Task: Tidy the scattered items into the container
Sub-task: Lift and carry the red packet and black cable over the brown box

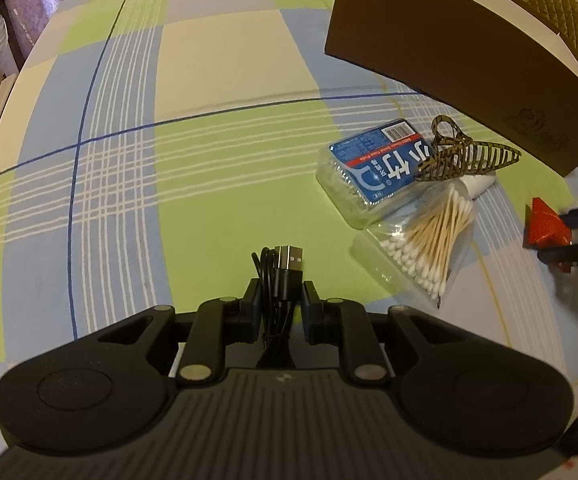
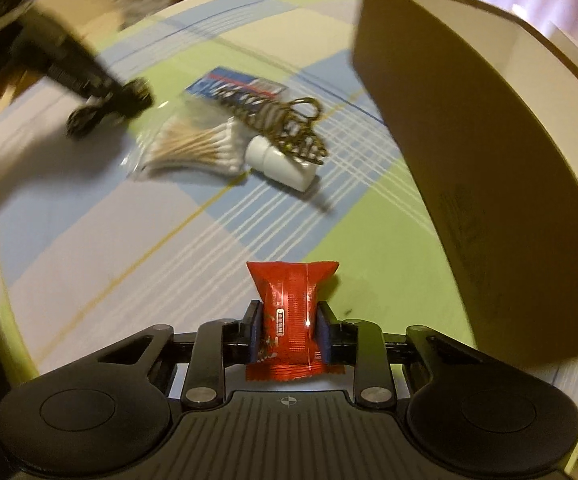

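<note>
Carrying is the step: left gripper (image 1: 280, 304) clamps a coiled USB cable (image 1: 279, 276), right gripper (image 2: 287, 328) pinches a red sachet (image 2: 291, 312), both needing lifting over the cardboard box (image 2: 469, 128) wall at frame right.

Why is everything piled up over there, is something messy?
Yes. The hair clip lies tilted on top of the blue box, beside the cotton swabs and a white bottle lying on its side.
</note>
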The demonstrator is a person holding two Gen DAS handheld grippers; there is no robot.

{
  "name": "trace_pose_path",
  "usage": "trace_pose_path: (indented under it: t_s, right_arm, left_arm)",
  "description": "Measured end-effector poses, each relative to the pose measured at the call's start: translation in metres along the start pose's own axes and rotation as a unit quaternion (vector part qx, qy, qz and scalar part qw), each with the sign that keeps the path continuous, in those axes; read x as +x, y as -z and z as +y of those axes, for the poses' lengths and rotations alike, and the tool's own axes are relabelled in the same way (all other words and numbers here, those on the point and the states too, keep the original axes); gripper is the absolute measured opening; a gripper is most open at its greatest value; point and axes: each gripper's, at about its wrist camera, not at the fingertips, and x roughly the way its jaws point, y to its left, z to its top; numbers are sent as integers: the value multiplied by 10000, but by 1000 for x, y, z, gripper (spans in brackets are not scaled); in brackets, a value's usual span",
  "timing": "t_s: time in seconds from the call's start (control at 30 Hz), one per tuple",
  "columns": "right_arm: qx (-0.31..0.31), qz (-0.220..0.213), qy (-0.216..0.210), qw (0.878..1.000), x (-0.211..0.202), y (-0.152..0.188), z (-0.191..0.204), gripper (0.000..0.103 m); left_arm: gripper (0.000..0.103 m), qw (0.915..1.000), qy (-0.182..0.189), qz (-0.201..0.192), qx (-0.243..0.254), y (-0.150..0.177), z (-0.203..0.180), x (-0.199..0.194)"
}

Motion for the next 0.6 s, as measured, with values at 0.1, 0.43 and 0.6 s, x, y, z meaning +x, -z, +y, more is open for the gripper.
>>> trace_pose_path:
  t_s: [0.1,0.43,0.6]
  right_arm:
    - [668,-84,57,9977,-4,1,-3,22]
    - [1844,-587,20,9811,-50,13,-13,21]
    - [2015,-876,154,9754,-78,10,-16,21]
  left_arm:
    - [15,10000,26,6,51,-3,-4,1]
    - [15,9981,222,-533,226,-15,-21,-41]
    - [15,9938,411,-961,377,-30,-35,-73]
